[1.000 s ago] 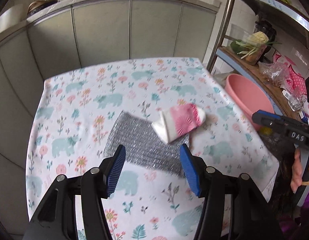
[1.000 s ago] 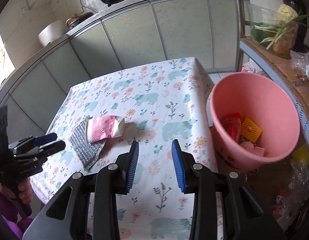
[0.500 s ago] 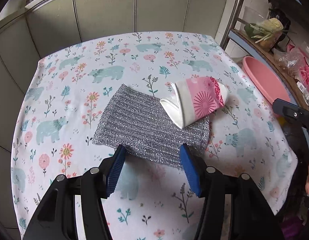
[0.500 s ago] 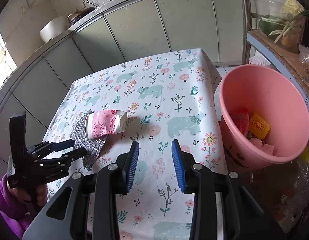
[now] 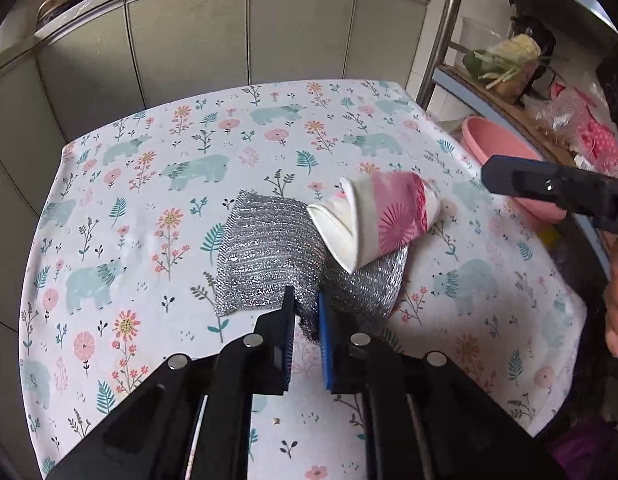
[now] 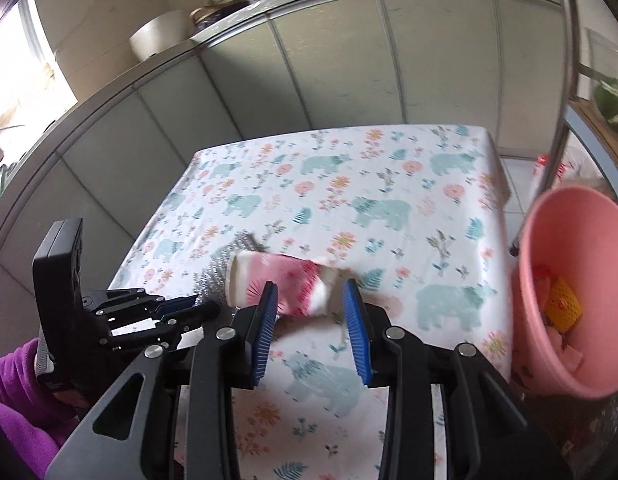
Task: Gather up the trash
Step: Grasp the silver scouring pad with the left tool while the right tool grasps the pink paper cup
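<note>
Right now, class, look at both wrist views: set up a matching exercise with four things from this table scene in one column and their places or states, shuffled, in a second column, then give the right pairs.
Things
1. crushed pink-and-white paper cup
2. silver mesh scouring cloth
3. round pink plastic bin
4. right gripper

Places or states
A. beside the table, trash inside
B. pinched at its near edge by the left gripper
C. lying on its side, partly on the cloth
D. jaws apart, holding nothing

Pairs: 1-C, 2-B, 3-A, 4-D
</note>
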Tool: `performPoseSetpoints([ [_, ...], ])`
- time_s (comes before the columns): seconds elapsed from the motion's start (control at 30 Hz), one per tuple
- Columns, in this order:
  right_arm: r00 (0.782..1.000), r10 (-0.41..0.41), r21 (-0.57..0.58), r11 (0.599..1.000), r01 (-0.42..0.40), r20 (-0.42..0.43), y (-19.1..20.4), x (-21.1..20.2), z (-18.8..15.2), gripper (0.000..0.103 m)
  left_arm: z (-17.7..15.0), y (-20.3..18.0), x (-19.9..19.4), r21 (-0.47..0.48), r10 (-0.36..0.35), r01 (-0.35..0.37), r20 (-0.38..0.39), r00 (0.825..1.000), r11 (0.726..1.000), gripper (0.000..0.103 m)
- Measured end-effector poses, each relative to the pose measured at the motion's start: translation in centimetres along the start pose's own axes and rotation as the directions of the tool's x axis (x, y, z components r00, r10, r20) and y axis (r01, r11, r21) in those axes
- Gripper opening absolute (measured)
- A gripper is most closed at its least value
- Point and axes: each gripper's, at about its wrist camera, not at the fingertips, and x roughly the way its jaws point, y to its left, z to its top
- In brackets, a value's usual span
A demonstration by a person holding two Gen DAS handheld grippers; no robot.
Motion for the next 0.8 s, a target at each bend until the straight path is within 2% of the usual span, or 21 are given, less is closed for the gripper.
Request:
performPoseSetpoints([
  [0.13,0.998,0.030,-0.102,0.994,-0.035,-0.050,1.1,1.4,1.2,0.035,0.3,1.5,-1.7,-0.025,-0.002,0.003,0.035,0.999,1.000,0.010],
  [0.17,0.995,0.051,-0.145,0.987,-0.063,-0.085,1.4,2.0,1.7,0.036,0.4,1.9,-2.1,-0.033,0.000,0.001,0.040,0.999,0.999,0.010],
  [0.2,0.992,0.059,-0.175,0.981,-0.078,-0.110,1.7,2.4,1.9,0.044,0.4,2.4,-2.4,-0.049,-0.001,0.003,0.043,0.999,0.999,0.010],
  [0.3,0.984,0.039,-0.290,0.953,-0.089,-0.173,2.7,3.8,2.7,0.047,0.4,3.6,-2.7,-0.080,0.003,0.001,0.047,0.999,0.997,0.010],
  [0.4,0.981,-0.001,-0.385,0.920,-0.075,-0.195,3.4,4.9,3.3,0.048,0.4,4.6,-2.5,-0.107,0.013,-0.008,0.046,0.999,0.994,0.010],
  [0.57,0.966,-0.016,-0.436,0.894,-0.101,-0.257,3.9,7.4,3.7,0.048,0.9,5.5,-1.7,-0.141,0.013,-0.008,0.039,0.999,0.990,0.010],
  [0.63,0.957,-0.053,-0.460,0.883,-0.088,-0.285,4.0,8.5,3.1,0.049,1.2,5.8,-1.4,-0.149,0.008,-0.002,0.039,0.999,0.989,0.010],
  [0.73,0.956,-0.089,-0.456,0.888,-0.051,-0.279,3.4,9.6,2.8,0.049,1.5,6.0,-1.0,-0.153,0.010,-0.004,0.040,0.999,0.988,0.010],
  [0.8,0.960,-0.090,-0.421,0.906,-0.032,-0.267,2.7,9.9,3.1,0.049,1.7,6.2,-0.8,-0.160,0.011,-0.005,0.039,0.999,0.987,0.010],
])
